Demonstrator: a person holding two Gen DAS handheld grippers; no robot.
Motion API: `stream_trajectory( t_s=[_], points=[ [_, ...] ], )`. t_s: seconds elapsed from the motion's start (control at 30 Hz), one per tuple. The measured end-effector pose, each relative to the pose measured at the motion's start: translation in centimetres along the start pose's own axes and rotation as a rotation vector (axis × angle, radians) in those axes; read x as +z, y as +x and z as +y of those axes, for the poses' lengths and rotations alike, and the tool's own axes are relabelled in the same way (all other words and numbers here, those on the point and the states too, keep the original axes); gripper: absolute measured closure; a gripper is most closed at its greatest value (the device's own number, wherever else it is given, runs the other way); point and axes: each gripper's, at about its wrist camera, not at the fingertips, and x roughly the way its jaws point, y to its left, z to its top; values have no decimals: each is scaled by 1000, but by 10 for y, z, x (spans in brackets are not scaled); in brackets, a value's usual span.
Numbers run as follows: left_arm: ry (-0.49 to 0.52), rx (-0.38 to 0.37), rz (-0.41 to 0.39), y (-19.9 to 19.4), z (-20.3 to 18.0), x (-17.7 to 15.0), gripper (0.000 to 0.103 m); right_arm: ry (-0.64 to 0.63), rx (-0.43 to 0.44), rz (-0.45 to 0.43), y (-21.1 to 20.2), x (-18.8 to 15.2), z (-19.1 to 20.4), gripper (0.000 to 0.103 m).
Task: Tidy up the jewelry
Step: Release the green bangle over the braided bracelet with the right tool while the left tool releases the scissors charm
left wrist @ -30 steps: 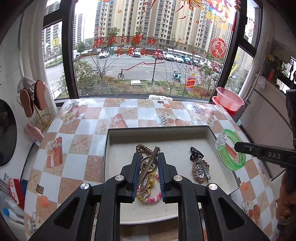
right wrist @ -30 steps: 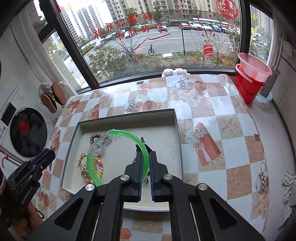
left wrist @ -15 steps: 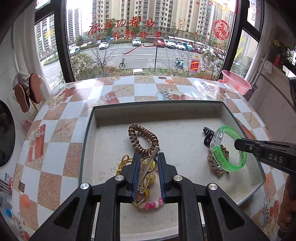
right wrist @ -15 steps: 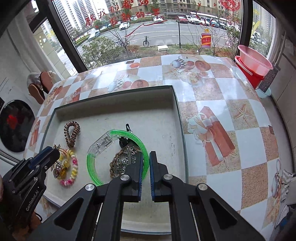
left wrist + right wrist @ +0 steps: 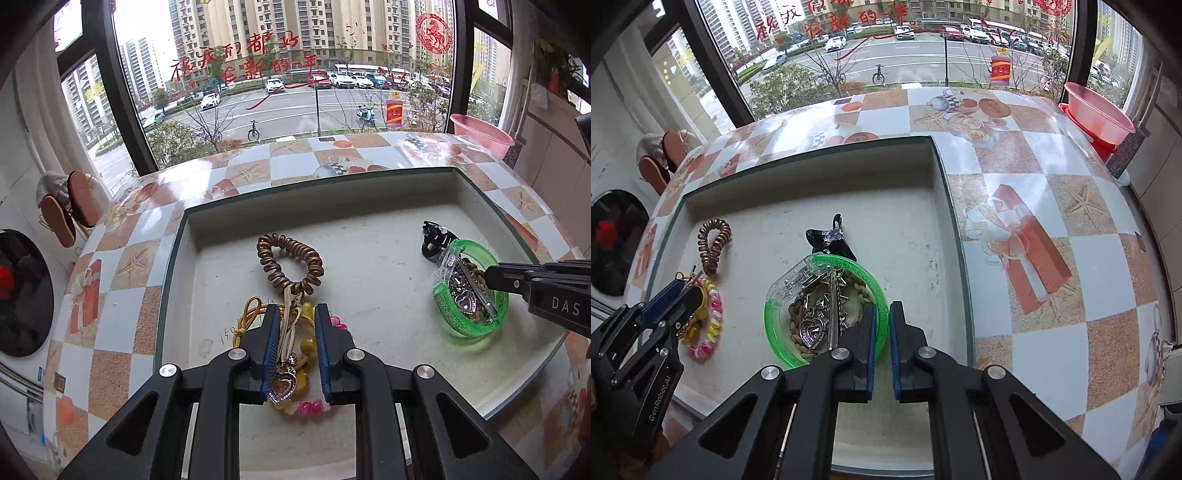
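A grey tray (image 5: 369, 192) (image 5: 812, 177) holds the jewelry. My left gripper (image 5: 294, 314) is shut on a gold hair clip (image 5: 288, 325) with a heart pendant, low over a pink and yellow bead bracelet (image 5: 310, 406) (image 5: 713, 321) and a yellow cord. A brown coil hair tie (image 5: 291, 262) (image 5: 713, 243) lies just beyond. My right gripper (image 5: 881, 314) is shut on the rim of a green bangle (image 5: 827, 314) (image 5: 469, 291), which rings a braided bracelet with silver charms (image 5: 816, 321). A black hair claw (image 5: 831, 240) (image 5: 434, 240) lies behind the bangle.
The tray sits on a checkered tablecloth (image 5: 1034, 221) by a large window. Pink and red basins (image 5: 1097, 122) stand at the table's far right. Slippers (image 5: 66, 206) hang at the left beside a washing machine door (image 5: 18, 291).
Both grippers have lowered toward the tray floor. The green bangle has come down around the braided bracelet; the hair clip has come down onto the bead bracelet.
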Motion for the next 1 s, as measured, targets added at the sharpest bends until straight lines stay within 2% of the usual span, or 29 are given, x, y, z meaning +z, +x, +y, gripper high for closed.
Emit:
stream_trajectory(
  t_s=[0.07, 0.13, 0.17, 0.2, 0.27, 0.43, 0.53, 0.6, 0.63, 0.7, 0.83, 0.87, 0.9, 1.0],
  points=[
    [-1, 11, -6, -4, -1, 0, 71, 2, 11, 1, -1, 0, 0, 94],
    [-1, 20, -15, -8, -2, 0, 71, 15, 36, -3, -4, 0, -2, 88],
    [-2, 23, -19, -10, -2, 0, 71, 25, 49, -6, -6, -1, -3, 77],
    [-4, 23, -22, -13, -2, -1, 71, 33, 59, -13, -9, -1, -4, 60],
    [-10, 21, -32, -20, -1, -2, 71, 37, 70, -36, -17, -3, -4, 45],
    [-30, 18, -47, -35, 1, -4, 71, 40, 93, -63, -34, -7, -2, 44],
    [-37, 22, -56, -43, 3, -6, 70, 42, 101, -74, -43, -12, 0, 40],
    [-48, 18, -55, -47, 6, -7, 31, 41, 109, -79, -48, -16, 1, 38],
    [-60, 21, -74, -53, 7, -9, 5, 39, 109, -82, -51, -18, 2, 37],
    [-68, 25, -106, -63, 8, -11, 4, 33, 105, -83, -55, -21, 4, 32],
    [-83, 16, -104, -75, 9, -14, 4, 18, 98, -100, -66, -29, 7, 29],
    [-87, 18, -103, -78, 10, -16, 4, 16, 97, -103, -69, -31, 7, 27],
    [-90, 19, -101, -80, 10, -18, 4, 13, 99, -104, -71, -33, 8, 21],
    [-97, 28, -91, -87, 11, -26, 4, -2, 93, -121, -80, -41, 10, 19]
  ],
)
